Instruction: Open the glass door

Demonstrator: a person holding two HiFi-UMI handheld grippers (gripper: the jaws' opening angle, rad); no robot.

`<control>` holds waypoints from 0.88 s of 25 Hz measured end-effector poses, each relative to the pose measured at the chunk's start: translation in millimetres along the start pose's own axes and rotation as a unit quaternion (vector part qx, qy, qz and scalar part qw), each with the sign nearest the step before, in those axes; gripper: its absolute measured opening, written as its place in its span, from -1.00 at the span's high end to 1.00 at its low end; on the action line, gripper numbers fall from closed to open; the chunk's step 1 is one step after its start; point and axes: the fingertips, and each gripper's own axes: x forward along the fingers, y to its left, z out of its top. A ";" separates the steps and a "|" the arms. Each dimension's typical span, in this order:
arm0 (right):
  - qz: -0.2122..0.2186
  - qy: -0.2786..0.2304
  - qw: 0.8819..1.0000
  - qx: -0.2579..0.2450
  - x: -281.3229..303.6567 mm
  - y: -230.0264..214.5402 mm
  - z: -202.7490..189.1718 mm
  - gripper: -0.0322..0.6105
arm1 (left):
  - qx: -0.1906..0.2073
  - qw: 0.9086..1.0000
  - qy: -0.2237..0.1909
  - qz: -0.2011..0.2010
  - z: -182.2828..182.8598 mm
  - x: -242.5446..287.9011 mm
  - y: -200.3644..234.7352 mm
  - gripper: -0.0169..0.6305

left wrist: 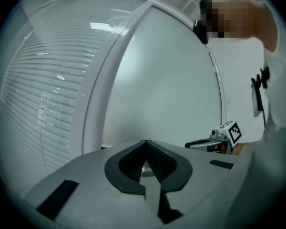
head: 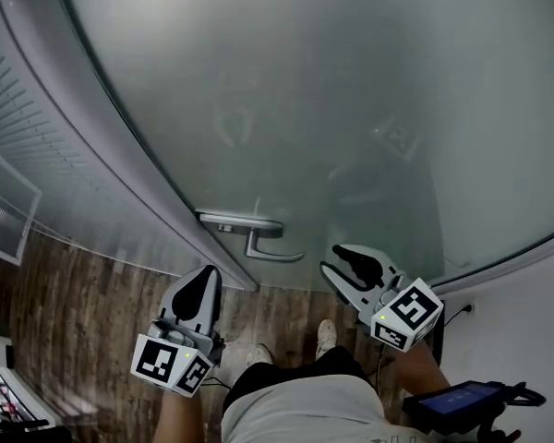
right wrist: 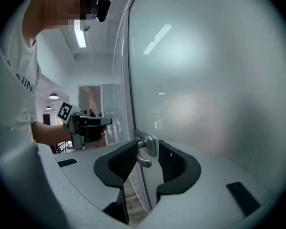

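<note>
Left claw [head: 206,277] clenched, empty. Right claw [head: 332,259] released, jaws spread, near handle [head: 275,253] of glass door [head: 332,100].

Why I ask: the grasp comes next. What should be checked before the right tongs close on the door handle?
1. Right tongs open: ok.
2. Door handle lined up between them, right gripper view: ok.
3. Tongs around the handle: not ok; head view shows them short of it.
4. Left tongs shut, empty, apart from the handle: ok.
5. Glass door latched or ajar: cannot tell.
</note>
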 end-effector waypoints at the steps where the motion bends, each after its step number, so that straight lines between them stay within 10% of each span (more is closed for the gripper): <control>1: 0.012 0.009 1.000 -0.006 5.4 -2.5 -3.1 0.53 | 0.000 1.000 0.001 0.007 -1.5 4.3 0.1 0.94; 22: 0.065 0.162 0.982 -0.066 49.1 21.7 -57.5 0.37 | -0.002 0.999 0.020 0.028 -18.8 -16.1 6.0 0.94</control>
